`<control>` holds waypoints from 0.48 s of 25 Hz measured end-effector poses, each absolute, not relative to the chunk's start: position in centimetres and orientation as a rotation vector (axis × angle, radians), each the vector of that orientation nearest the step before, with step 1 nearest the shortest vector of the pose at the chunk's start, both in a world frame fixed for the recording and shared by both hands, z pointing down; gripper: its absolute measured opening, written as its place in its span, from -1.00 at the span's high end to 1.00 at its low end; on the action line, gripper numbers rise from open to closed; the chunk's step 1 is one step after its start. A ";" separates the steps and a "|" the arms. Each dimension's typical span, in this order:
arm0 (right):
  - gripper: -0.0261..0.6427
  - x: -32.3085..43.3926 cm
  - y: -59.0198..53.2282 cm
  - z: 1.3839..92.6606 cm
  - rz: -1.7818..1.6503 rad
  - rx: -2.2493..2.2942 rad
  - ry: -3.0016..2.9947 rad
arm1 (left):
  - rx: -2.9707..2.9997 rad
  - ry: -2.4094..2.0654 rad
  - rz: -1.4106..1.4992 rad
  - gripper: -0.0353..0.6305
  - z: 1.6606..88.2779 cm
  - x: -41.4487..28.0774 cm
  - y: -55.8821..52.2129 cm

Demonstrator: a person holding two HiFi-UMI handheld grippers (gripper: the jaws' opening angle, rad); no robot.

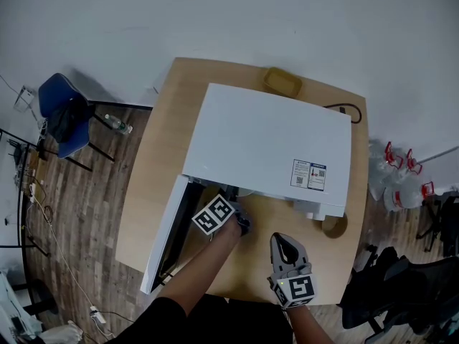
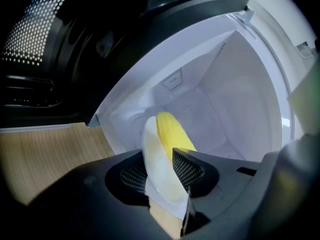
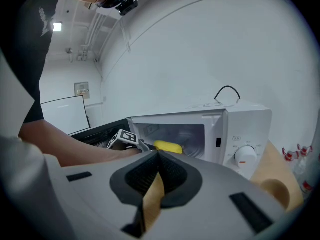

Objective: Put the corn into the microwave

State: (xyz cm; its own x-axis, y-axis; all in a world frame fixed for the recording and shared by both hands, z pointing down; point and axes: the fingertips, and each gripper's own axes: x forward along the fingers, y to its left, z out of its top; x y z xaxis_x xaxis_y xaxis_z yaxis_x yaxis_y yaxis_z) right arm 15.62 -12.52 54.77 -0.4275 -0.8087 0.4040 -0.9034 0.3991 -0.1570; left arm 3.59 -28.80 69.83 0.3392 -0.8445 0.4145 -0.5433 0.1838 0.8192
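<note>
Door comes first, on the far left: the white microwave door with its dark window [image 1: 166, 228] hangs wide open over the pale wooden table [image 1: 154, 156], so nothing blocks the way in. Next to it, the left gripper [image 1: 233, 219] reaches into the mouth of the big white box-shaped microwave [image 1: 265, 142]. Its jaws sit a little apart with the rim of a small round white plate [image 2: 160, 179] between them. They look loose on it, not squeezing. The long yellow cob of corn [image 2: 172, 131] lies on that plate, already inside the white oven space. The plate looks tipped in the left gripper view, but maybe the camera is the tilted one.

I think the step is setting the plate down and letting go. To do it well, make the plate lie flat on the oven floor first, so the corn cannot roll off. Then open the jaws wider and pull straight back, without bumping the rim or the door frame.

Further right, the right gripper [image 3: 158, 156] waits low over the table in front of the microwave. Its jaws are pressed together with nothing in them. Keep it there, out of the way, until the left one is out.
</note>
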 end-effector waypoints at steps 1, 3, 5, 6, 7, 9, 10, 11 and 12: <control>0.75 15.7 -12.5 54.9 0.517 1.503 -2.399 | 1.487 -1.342 -0.334 0.53 69.8 3.6 -28.8; 0.75 15.9 -12.4 55.2 0.519 1.499 -2.402 | 1.481 -1.371 -0.332 0.48 69.7 3.7 -28.9; 0.75 16.0 -12.5 55.1 0.524 1.504 -2.390 | 1.479 -1.402 -0.322 0.47 69.6 3.7 -28.9; 0.75 16.1 -12.6 55.0 0.524 1.507 -2.379 | 1.479 -1.413 -0.315 0.45 69.5 3.8 -28.8; 0.75 16.2 -12.6 55.0 0.525 1.510 -2.374 | 1.477 -1.421 -0.310 0.44 69.4 3.8 -28.8; 0.75 16.4 -12.6 55.1 0.530 1.516 -2.382 | 1.471 -1.433 -0.302 0.44 69.1 3.8 -28.8; 0.75 16.4 -12.6 55.1 0.533 1.518 -2.385 | 1.472 -1.447 -0.287 0.44 69.0 3.7 -28.8; 0.75 16.5 -12.6 55.2 0.537 1.517 -2.382 | 1.475 -1.466 -0.260 0.44 69.0 3.6 -28.8; 0.75 16.5 -12.6 55.3 0.539 1.515 -2.376 | 1.481 -1.484 -0.233 0.44 68.9 3.5 -28.9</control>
State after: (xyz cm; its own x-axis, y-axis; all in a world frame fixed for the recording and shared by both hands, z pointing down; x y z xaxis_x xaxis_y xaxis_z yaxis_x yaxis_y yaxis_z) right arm 16.53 -12.63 55.30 -0.4154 -0.8079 0.4180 -0.9092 0.3831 -0.1631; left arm 3.45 -28.88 68.94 0.2324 -0.8423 0.4863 -0.6524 0.2359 0.7202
